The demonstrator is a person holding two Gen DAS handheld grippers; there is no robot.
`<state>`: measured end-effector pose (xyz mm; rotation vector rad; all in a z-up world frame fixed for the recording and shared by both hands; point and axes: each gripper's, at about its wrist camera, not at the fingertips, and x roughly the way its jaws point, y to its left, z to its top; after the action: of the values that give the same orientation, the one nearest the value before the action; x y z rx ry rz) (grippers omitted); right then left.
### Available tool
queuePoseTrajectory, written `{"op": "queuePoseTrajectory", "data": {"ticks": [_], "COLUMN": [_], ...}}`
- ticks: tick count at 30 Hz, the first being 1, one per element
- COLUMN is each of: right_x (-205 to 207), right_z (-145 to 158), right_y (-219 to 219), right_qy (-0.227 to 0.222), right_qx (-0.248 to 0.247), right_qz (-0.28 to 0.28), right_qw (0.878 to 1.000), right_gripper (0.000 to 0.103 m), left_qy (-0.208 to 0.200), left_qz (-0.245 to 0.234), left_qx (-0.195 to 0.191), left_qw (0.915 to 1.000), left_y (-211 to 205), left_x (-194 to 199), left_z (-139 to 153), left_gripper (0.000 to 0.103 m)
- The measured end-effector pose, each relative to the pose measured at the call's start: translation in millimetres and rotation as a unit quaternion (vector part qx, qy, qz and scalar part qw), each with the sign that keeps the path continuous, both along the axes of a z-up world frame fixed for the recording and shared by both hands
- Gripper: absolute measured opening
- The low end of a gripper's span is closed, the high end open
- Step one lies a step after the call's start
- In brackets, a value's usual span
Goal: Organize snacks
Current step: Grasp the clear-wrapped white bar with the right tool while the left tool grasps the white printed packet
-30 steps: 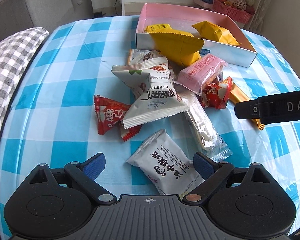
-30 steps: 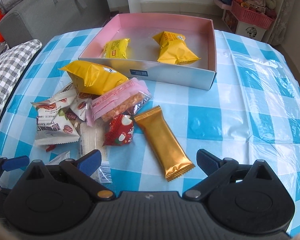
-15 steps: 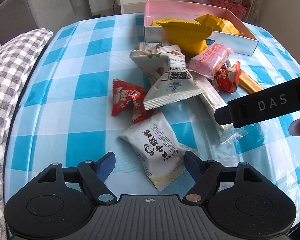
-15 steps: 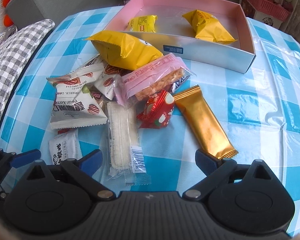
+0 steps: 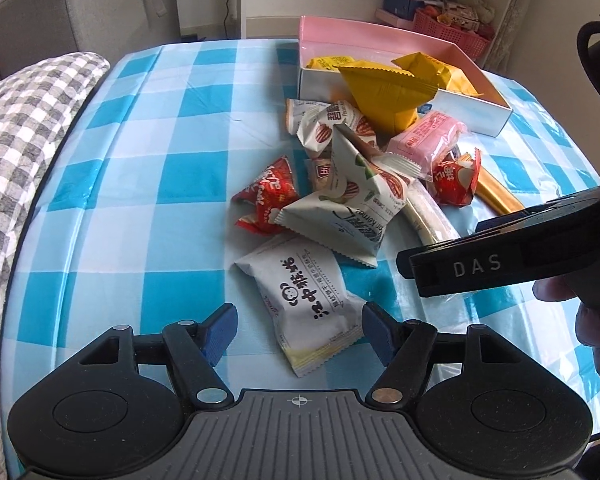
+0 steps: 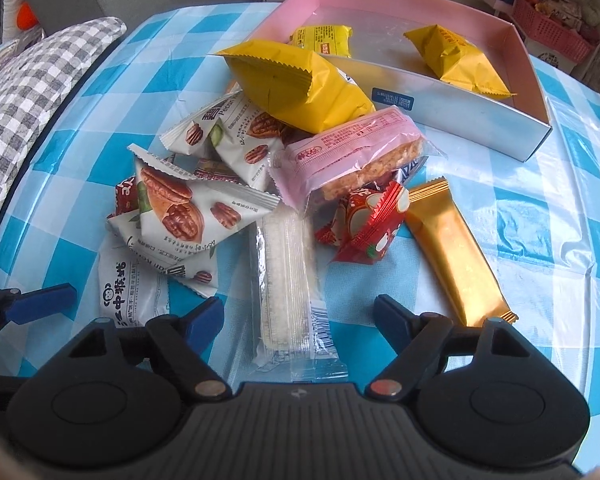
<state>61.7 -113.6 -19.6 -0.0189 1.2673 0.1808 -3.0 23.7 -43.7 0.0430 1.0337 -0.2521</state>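
A pile of snack packets lies on the blue checked tablecloth in front of a pink box point(image 5: 496, 122) point(image 6: 538, 136) that holds two yellow packets. My left gripper point(image 5: 299, 330) is open, its jaws on either side of a white biscuit packet point(image 5: 306, 294) point(image 6: 128, 292). My right gripper point(image 6: 298, 318) is open, its jaws on either side of a clear rice-cracker bar point(image 6: 288, 280). A gold bar point(image 6: 454, 256) lies to its right. A large yellow packet point(image 6: 300, 84), a pink packet point(image 6: 352, 152), a red packet point(image 6: 368, 224) and pecan packets point(image 6: 188, 204) lie beyond.
A grey checked cushion point(image 5: 24, 128) lies along the table's left edge. A grey sofa point(image 5: 60, 8) and shelves with a pink basket point(image 5: 456, 30) stand behind the table. The right gripper's body point(image 5: 512, 256) crosses the right side of the left wrist view.
Both grippers have moved left and closer to the pile. The white biscuit packet now sits between my left jaws and the clear bar between my right jaws. Both stay open.
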Motion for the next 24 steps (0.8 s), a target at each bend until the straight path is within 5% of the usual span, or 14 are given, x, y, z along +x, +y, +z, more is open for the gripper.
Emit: {"op": "queuePoseTrajectory", "data": {"ticks": [9,13,20,24], "right_x": [-8,-14,-15,-17], "right_z": [-1,0,2,5], "right_y": [3,-2,-6,-14], "right_qy": [-0.021,-0.022,-0.019,-0.012], "right_qx": [-0.029,-0.023,-0.014,-0.005], "right_qz": [0.031,0.041,0.051,0.051], "right_qw": [0.999,0.999,0.998,0.999], "right_gripper": [0.034,0.028,0.025,0.025], "left_qy": [-0.01,-0.006,0.023,0.028], "left_qz": [0.008,0.008,0.01,0.008], "left_qx": [0.008,0.01,0.01,0.016], "left_qw": [0.9999,0.9999,0.9996,0.9994], "left_y": [-11,-10,6,14], "left_x": [8,8,7,7], "left_z": [-8,-8,-2,1], "left_gripper": [0.071,0.068,0.042,0.042]}}
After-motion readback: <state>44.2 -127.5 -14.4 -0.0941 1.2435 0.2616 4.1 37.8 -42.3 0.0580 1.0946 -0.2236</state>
